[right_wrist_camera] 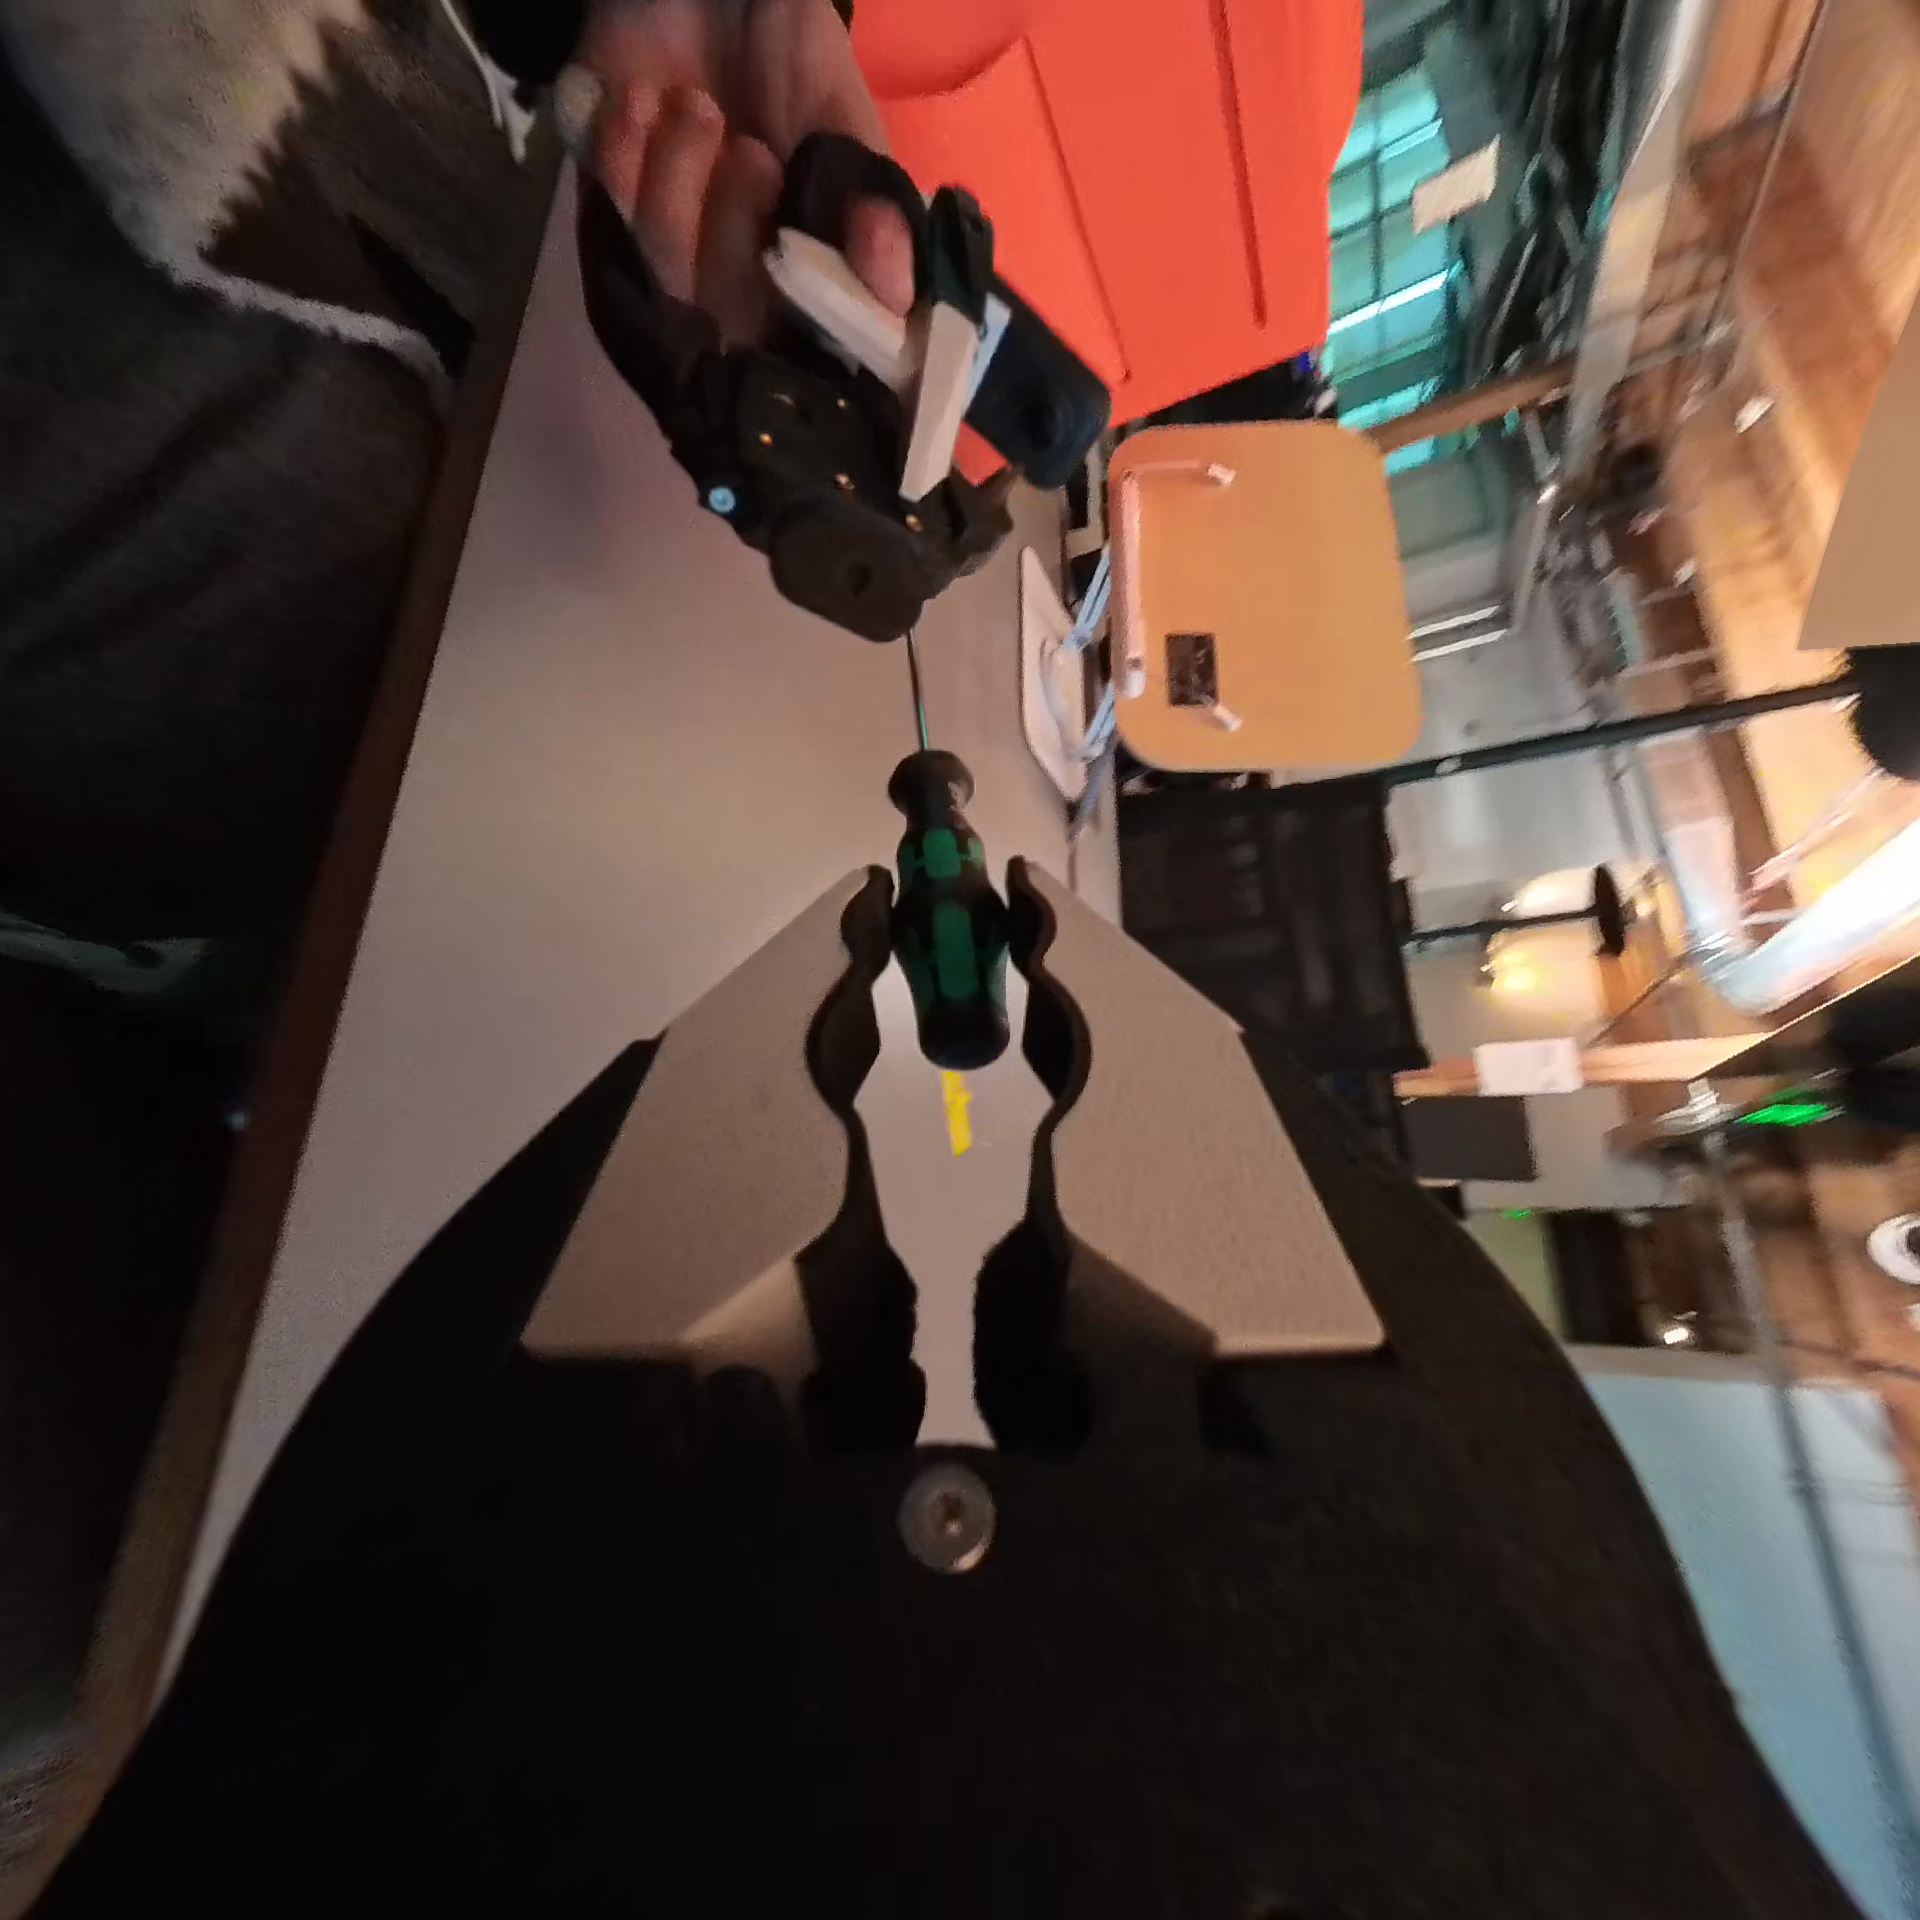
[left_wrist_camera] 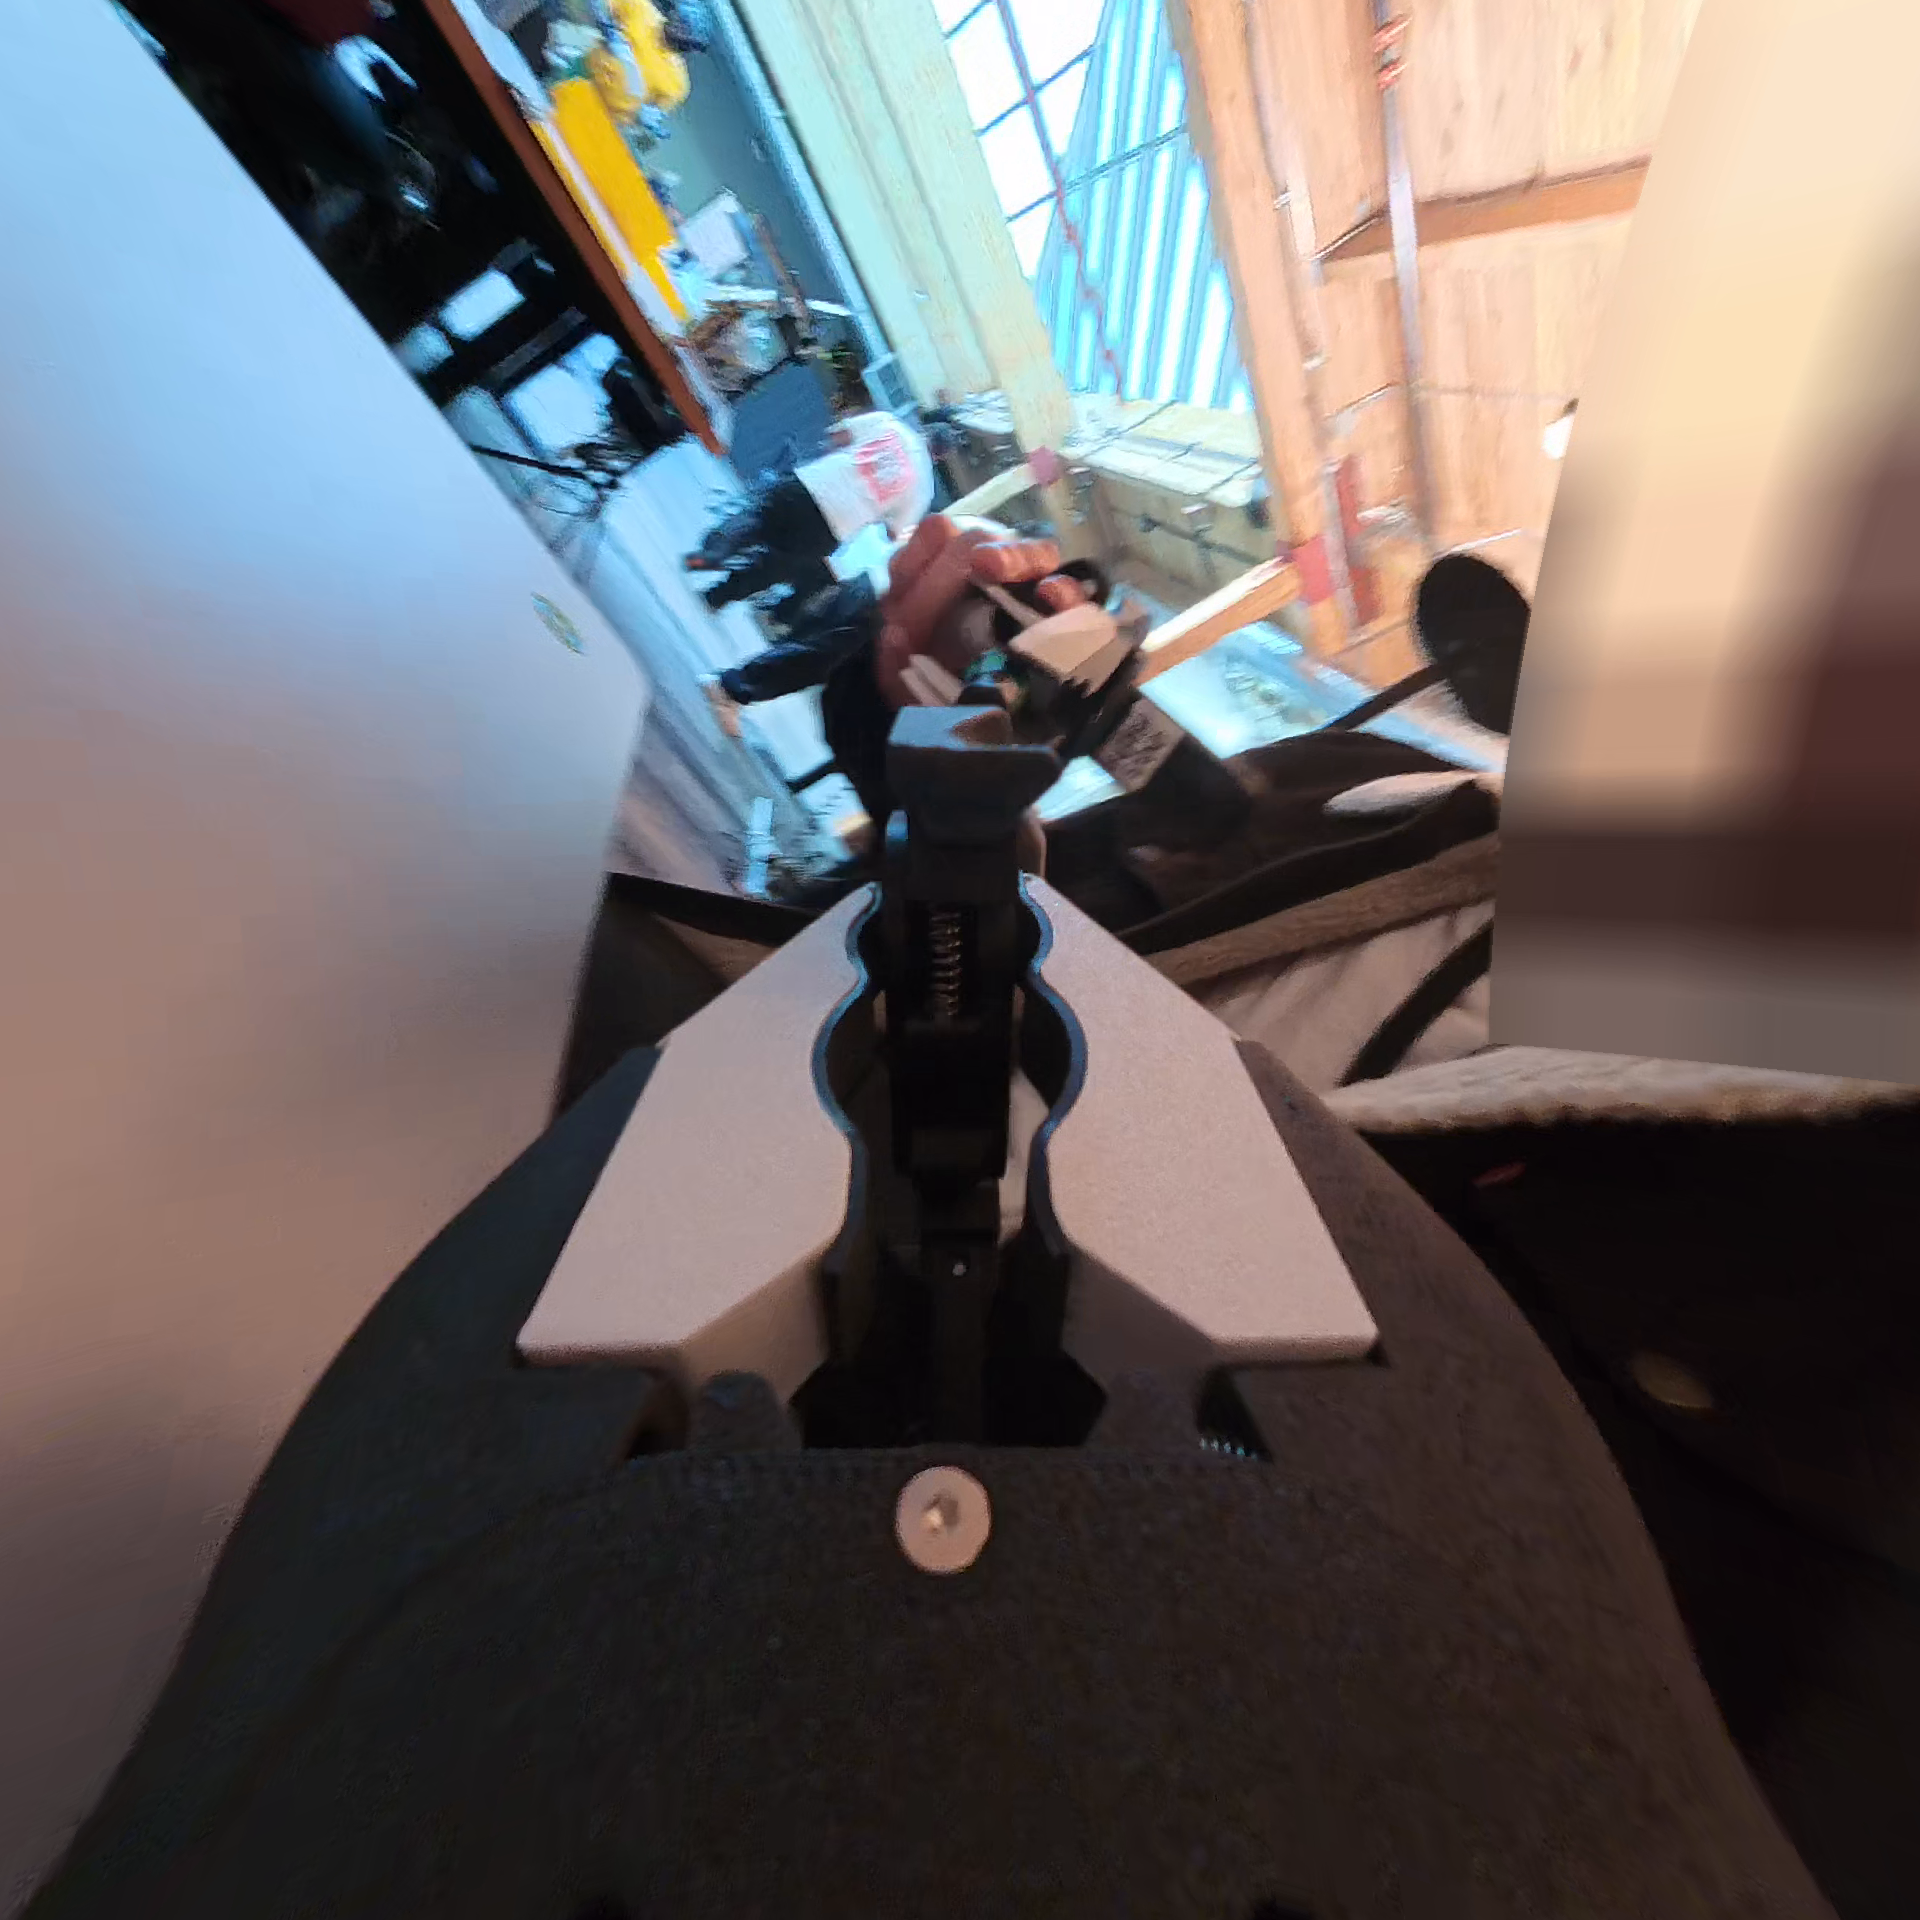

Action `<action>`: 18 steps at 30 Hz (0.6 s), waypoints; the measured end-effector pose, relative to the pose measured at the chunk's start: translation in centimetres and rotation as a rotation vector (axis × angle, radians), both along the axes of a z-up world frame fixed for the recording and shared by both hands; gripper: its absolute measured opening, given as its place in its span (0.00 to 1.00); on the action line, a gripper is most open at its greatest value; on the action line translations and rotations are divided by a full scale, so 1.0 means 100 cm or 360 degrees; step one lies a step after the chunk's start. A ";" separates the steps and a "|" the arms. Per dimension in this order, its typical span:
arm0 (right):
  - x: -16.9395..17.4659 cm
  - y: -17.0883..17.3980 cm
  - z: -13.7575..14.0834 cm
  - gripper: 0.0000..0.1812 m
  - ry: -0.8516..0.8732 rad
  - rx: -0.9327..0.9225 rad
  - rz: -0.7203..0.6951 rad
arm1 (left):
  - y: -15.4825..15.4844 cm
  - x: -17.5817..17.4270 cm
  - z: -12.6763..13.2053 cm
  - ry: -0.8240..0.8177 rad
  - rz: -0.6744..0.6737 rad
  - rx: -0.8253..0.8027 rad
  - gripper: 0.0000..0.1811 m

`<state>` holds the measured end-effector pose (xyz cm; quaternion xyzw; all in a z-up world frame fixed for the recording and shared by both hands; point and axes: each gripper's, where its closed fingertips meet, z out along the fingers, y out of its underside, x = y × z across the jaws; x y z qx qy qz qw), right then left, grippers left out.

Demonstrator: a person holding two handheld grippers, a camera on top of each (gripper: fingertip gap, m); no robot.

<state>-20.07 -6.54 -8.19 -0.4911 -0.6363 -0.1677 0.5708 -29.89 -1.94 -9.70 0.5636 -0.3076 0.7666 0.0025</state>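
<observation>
The left gripper (left_wrist_camera: pixel 951 914) has its fingers (left_wrist_camera: pixel 727 1122) pressed tight on a black part (left_wrist_camera: pixel 961 790) with a small spring (left_wrist_camera: pixel 948 971) in its middle. The part sticks out past the fingertips. Past it, the right gripper (left_wrist_camera: pixel 1070 649) shows farther off, held in a hand (left_wrist_camera: pixel 925 603), and it is blurry there. A white wall (left_wrist_camera: pixel 260 727) fills the left side of this view, and a dark bag (left_wrist_camera: pixel 1351 831) lies to the right. In the right wrist view, the right gripper (right_wrist_camera: pixel 951 914) holds a screwdriver (right_wrist_camera: pixel 948 935) with a black and green handle. Its fingers (right_wrist_camera: pixel 727 1122) are clamped on the handle near the tips. The thin metal shaft (right_wrist_camera: pixel 916 701) points away from the camera and runs up to the black part (right_wrist_camera: pixel 831 520), which the left gripper (right_wrist_camera: pixel 883 416) holds there. Whether the tip touches the part is too small to tell. A hand (right_wrist_camera: pixel 727 156) is wrapped around the left gripper. A pale counter (right_wrist_camera: pixel 623 779) is behind both tools, with a bit of yellow tape (right_wrist_camera: pixel 958 1112) on it. An orange chair (right_wrist_camera: pixel 1122 187) and a tan wooden chair seat (right_wrist_camera: pixel 1268 592) are farther back.
</observation>
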 end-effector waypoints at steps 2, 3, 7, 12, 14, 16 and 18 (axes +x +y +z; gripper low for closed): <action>-0.001 -0.002 0.000 0.12 -0.0033 0.0077 0.0055 | -0.004 0.001 0.000 0.0000 -0.0036 -0.0069 0.12; 0.000 -0.002 0.000 0.12 -0.0036 0.0098 0.0062 | -0.006 0.000 0.000 -0.0012 -0.0057 -0.0098 0.12; 0.005 0.003 -0.007 0.12 0.0044 -0.0012 0.0046 | -0.006 0.002 -0.004 0.0031 -0.0058 -0.0081 0.12; 0.003 0.001 -0.007 0.12 0.0083 -0.0050 0.0070 | -0.008 0.006 -0.002 0.0090 -0.0050 -0.0186 0.12; 0.005 0.002 -0.007 0.12 -0.0076 0.0122 0.0098 | -0.012 0.005 -0.001 0.0072 -0.0123 -0.0312 0.12; 0.006 0.001 -0.005 0.12 -0.0178 0.0230 0.0164 | -0.016 0.007 -0.005 0.0090 -0.0160 -0.0346 0.12; 0.010 0.004 -0.005 0.12 -0.0262 0.0263 0.0173 | -0.017 0.009 -0.011 0.0117 -0.0170 -0.0317 0.12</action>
